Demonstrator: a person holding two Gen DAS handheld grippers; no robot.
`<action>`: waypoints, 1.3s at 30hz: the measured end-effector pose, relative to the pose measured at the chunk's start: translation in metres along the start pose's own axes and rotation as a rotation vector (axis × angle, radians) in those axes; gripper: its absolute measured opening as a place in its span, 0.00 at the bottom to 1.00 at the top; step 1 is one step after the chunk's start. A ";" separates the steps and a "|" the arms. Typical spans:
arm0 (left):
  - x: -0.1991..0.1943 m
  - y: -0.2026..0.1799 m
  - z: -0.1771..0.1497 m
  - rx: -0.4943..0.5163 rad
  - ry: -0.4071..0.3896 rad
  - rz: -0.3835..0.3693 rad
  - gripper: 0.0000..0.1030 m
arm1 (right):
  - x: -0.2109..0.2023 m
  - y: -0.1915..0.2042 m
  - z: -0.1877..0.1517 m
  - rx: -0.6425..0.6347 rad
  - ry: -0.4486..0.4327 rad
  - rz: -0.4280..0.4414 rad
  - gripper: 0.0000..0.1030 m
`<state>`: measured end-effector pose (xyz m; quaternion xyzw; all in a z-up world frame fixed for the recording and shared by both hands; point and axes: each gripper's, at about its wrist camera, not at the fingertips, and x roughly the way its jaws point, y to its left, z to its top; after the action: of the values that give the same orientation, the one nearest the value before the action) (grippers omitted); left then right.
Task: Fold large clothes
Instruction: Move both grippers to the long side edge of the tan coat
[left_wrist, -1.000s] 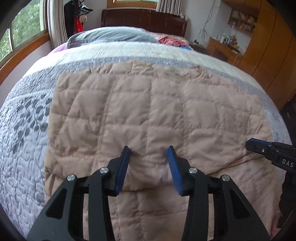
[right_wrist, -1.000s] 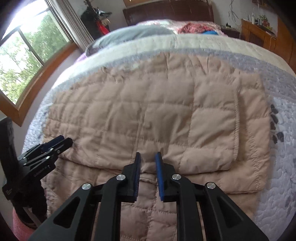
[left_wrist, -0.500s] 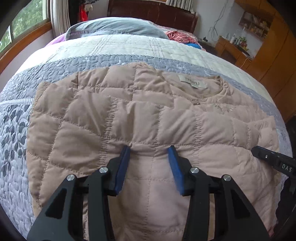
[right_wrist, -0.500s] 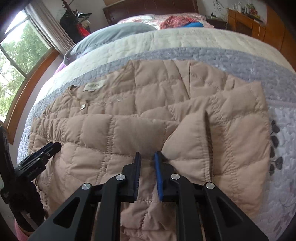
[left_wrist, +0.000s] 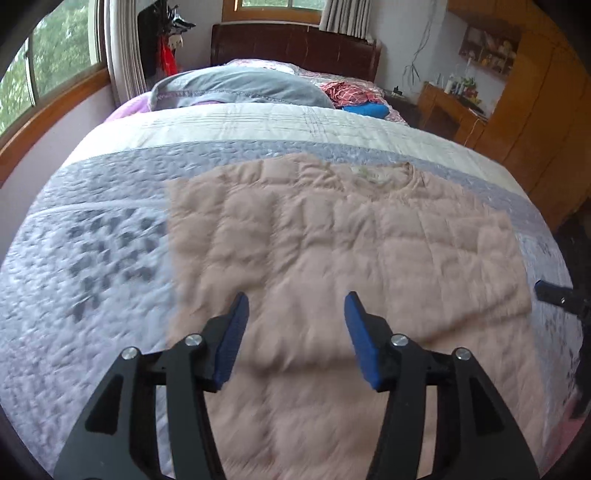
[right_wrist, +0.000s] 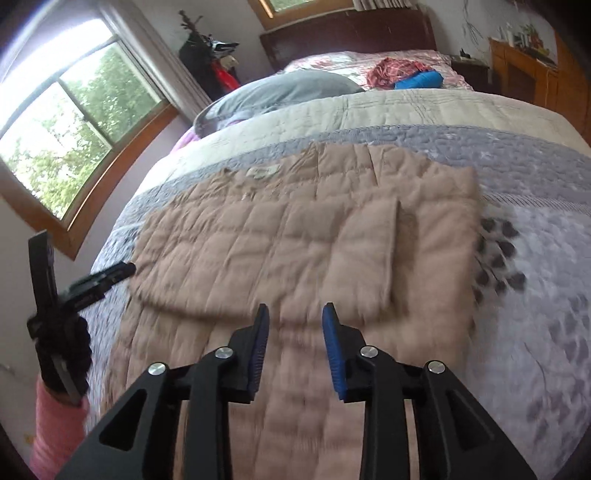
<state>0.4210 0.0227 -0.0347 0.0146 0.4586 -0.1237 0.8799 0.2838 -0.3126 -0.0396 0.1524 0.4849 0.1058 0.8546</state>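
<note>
A: Both sets of jaws have just been opening; the left gripper is gaping wide, the right gripper is standing narrower, and nothing is sitting between either pair.

B: The quilted jacket is lying folded on the bed. I'd be checking the folded edges are lining up squarely before regripping.
</note>
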 end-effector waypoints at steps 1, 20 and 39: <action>-0.019 0.008 -0.018 0.014 -0.010 0.003 0.59 | -0.015 -0.001 -0.020 -0.022 -0.003 0.006 0.32; -0.116 0.101 -0.253 -0.136 0.075 -0.047 0.72 | -0.095 -0.037 -0.234 0.002 0.038 -0.023 0.60; -0.099 0.084 -0.267 -0.143 0.109 -0.194 0.67 | -0.080 -0.052 -0.266 0.072 0.063 0.000 0.50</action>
<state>0.1711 0.1612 -0.1166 -0.0858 0.5126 -0.1742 0.8364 0.0158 -0.3452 -0.1238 0.1798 0.5152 0.0927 0.8328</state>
